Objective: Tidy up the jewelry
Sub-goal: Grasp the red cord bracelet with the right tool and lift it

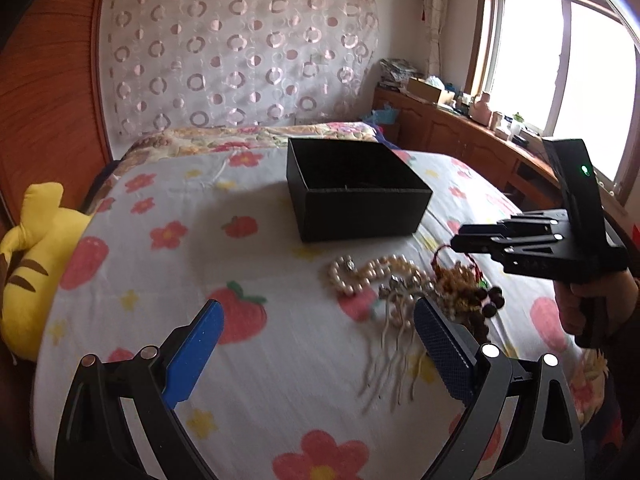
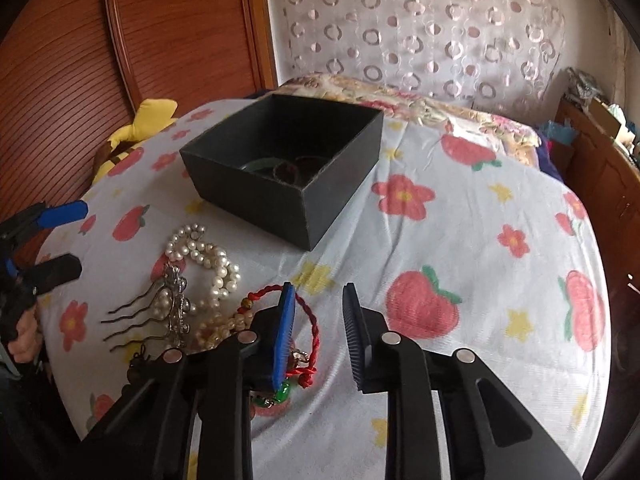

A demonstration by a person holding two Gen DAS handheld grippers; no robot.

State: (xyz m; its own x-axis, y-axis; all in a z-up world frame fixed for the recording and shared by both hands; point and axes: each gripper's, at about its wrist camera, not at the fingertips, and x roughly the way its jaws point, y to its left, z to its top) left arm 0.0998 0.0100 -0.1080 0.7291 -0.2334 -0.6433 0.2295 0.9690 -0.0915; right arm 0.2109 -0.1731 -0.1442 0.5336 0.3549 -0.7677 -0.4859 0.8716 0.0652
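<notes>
An open black box sits on the bed, with a green bangle and a dark bangle inside. In front of it lies a jewelry pile: a pearl necklace, a silver hair comb with pearls, a red cord bracelet and dark wooden beads. My left gripper is open and empty, just before the pile. My right gripper is open and empty above the red bracelet; it also shows in the left wrist view.
The bed has a white sheet printed with strawberries and flowers. A yellow plush toy lies at the left edge by a wooden wardrobe. A wooden cabinet with clutter runs under the window on the right.
</notes>
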